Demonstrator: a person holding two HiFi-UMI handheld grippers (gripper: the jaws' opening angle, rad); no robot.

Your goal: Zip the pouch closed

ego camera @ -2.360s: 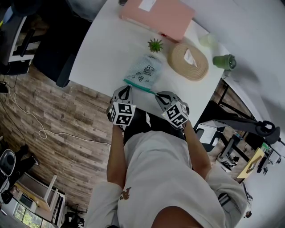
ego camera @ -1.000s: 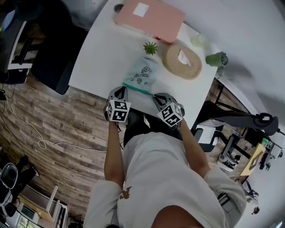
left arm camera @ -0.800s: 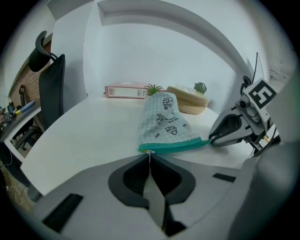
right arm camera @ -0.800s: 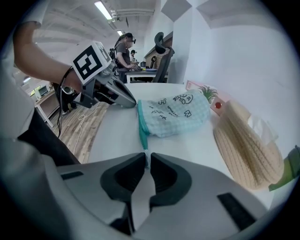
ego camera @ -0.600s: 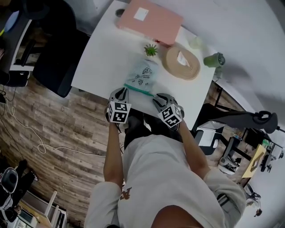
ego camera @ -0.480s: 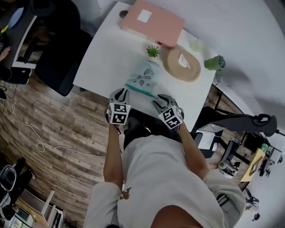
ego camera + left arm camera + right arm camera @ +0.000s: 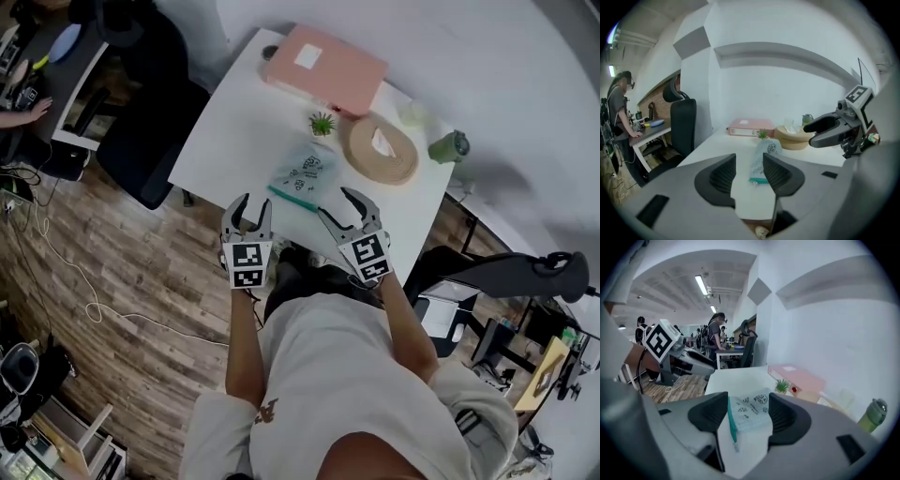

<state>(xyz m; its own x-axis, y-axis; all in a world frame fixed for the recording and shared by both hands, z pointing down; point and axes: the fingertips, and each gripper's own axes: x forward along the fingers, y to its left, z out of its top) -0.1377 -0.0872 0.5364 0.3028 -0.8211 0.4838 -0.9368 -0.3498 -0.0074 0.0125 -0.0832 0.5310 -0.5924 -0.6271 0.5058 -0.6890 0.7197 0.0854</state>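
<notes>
The translucent pouch with black doodles lies flat on the white table, its green zipper edge toward the person. Both grippers hover above the table's near edge, on the near side of the pouch. My left gripper is opening, with nothing between its pads. My right gripper is opening too, and it holds nothing. In the left gripper view the pouch shows beyond the left gripper. In the right gripper view the pouch and its zipper show beyond the right gripper.
Behind the pouch stand a small green plant, a pink binder, a round woven basket and a green bottle. A black chair stands left of the table. A person stands at a desk at far left.
Both grippers were shut low at the pouch's zipper edge. They have since lifted off and back from it, and their jaws have spread open. The pouch stays on the table.
</notes>
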